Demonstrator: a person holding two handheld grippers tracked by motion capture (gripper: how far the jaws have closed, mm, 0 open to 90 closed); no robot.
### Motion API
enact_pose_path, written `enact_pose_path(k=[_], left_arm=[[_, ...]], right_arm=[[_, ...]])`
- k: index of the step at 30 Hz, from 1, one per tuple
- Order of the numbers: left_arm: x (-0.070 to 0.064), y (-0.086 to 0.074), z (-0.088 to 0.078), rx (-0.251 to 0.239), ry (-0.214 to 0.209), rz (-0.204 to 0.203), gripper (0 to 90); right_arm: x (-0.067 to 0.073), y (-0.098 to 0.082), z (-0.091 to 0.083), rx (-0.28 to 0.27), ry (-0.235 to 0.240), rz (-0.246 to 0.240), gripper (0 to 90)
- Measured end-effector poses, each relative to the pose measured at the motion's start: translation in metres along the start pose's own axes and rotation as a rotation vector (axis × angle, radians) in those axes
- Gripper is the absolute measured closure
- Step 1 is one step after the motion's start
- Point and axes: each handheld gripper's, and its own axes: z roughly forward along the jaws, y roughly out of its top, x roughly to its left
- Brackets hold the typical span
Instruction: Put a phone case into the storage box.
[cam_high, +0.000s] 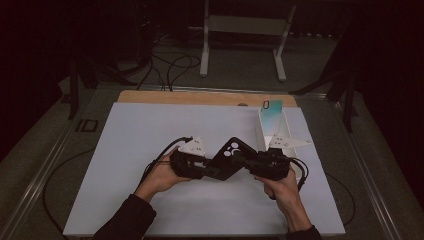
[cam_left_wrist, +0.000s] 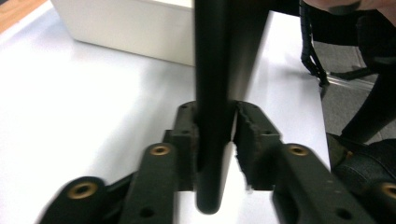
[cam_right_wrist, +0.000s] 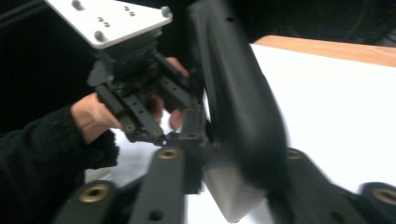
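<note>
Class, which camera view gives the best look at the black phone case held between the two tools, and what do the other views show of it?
The high view: the whole phone case with its camera cutouts. The left gripper view shows its thin edge between that tool's pads; the right gripper view shows a blurred, curved side.

The high view looks forward and down over the whole white surface (cam_high: 150, 130) from the person's side. Each gripper view sits very close, facing along its own jaws — both share the black phone case (cam_left_wrist: 212, 93) between them.
</note>
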Motion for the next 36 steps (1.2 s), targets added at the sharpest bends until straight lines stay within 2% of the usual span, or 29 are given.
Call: enact_pose_path(k=[3, 5, 6, 7, 9, 11, 12, 14, 15, 19, 24, 29, 31, 36], left_arm=[[-0.001, 0.000, 0.001, 0.001, 0.003, 0.008, 77.6], [-0.002, 0.001, 0.001, 0.000, 0.002, 0.017, 79.3], [-0.002, 0.001, 0.001, 0.000, 0.002, 0.017, 79.4], [-0.002, 0.001, 0.001, 0.002, 0.006, 0.023, 79.4], [-0.004, 0.001, 0.000, 0.002, 0.015, 0.029, 79.6], [-0.004, 0.001, 0.000, 0.000, 0.018, 0.028, 79.7], [-0.003, 0.001, -0.002, -0.014, 0.038, 0.017, 79.8], [-0.003, 0.001, -0.003, -0.019, 0.046, 0.012, 79.9], [-0.002, 0.002, -0.005, -0.029, 0.070, 0.005, 80.0], [-0.001, 0.002, -0.006, -0.045, 0.108, -0.012, 80.0], [0.000, 0.002, -0.005, -0.056, 0.111, -0.028, 80.0], [-0.001, 0.002, -0.003, -0.047, 0.114, -0.024, 80.1], [-0.002, 0.003, 0.000, -0.043, 0.113, -0.022, 80.1], [-0.003, 0.003, 0.003, -0.045, 0.106, -0.036, 80.0]], right_arm=[[-0.001, 0.000, 0.001, 0.000, -0.008, 0.005, 61.0], [0.000, 0.001, 0.002, -0.004, -0.027, 0.007, 54.4], [0.000, 0.001, 0.002, -0.004, -0.027, 0.007, 54.4], [0.001, 0.001, 0.004, 0.001, -0.051, 0.007, 46.3], [0.002, 0.002, 0.005, 0.004, -0.082, 0.003, 38.5], [0.002, 0.002, 0.005, 0.004, -0.097, 0.003, 36.7], [0.003, 0.003, 0.005, -0.001, -0.120, 0.006, 27.6], [0.005, 0.003, 0.004, -0.011, -0.157, 0.008, 21.3], [0.006, 0.004, 0.003, -0.019, -0.172, 0.017, 18.6], [0.008, 0.007, 0.000, -0.074, -0.214, 0.049, 17.0], [0.012, 0.011, -0.001, -0.121, -0.252, 0.074, 17.3], [0.011, 0.012, 0.000, -0.160, -0.257, 0.112, 15.7], [0.012, 0.014, 0.003, -0.191, -0.259, 0.138, 15.7], [0.014, 0.017, 0.007, -0.212, -0.271, 0.143, 15.1]])
